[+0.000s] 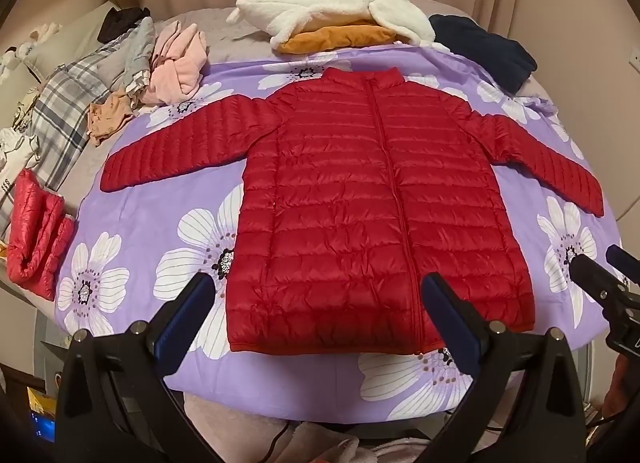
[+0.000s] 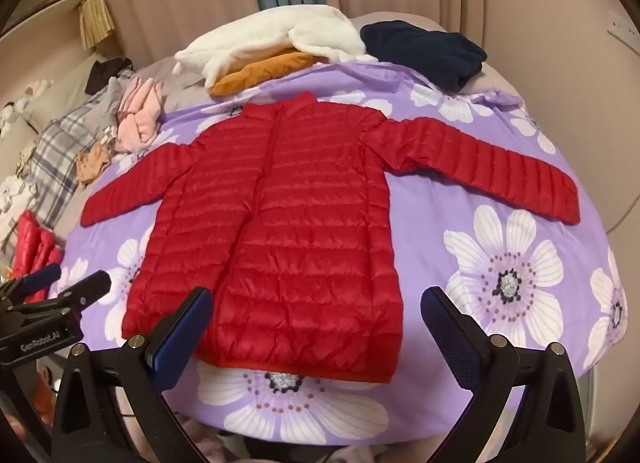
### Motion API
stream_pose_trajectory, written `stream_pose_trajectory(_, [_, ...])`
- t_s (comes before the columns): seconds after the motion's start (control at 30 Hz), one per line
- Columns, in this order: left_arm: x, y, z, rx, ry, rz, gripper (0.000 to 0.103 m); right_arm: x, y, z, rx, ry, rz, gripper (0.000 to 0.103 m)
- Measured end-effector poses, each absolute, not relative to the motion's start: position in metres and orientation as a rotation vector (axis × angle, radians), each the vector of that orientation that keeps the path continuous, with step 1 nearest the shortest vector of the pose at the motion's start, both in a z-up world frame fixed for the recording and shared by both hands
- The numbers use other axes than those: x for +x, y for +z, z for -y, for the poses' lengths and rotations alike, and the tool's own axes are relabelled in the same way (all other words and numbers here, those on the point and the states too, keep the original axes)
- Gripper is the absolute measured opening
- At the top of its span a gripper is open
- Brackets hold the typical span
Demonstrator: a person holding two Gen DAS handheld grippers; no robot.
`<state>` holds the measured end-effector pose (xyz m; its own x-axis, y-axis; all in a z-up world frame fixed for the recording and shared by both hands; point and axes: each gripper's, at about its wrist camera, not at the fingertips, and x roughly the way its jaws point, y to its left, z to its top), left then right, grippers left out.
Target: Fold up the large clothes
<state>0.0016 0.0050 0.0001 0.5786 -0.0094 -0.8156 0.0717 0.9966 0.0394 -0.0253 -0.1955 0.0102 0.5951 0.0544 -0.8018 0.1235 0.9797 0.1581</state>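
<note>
The red jacket lies flat and zipped at the centre of the frame on a purple flowered sheet over the bed, both sleeves spread out to the sides. Beyond its collar, at upper centre, sit a white fleece on an orange garment, with a dark navy bundle at upper right. At upper left are pink clothes and a plaid cloth; a folded red item rests at the left edge. Bare sheet surrounds the hem and sleeves. The left claw hovers wide and empty over the hem; the right claw likewise, over the hem's right part.
</note>
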Motion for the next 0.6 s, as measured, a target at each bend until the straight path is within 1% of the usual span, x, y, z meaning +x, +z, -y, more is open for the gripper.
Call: stream_pose_trajectory(0.6, [-0.0022,0.0031,-0.0019,0.092,-0.052,-0.932,0.103,-0.0259,0.0103,0.1959,0.197,-0.044,-0.926,0.102])
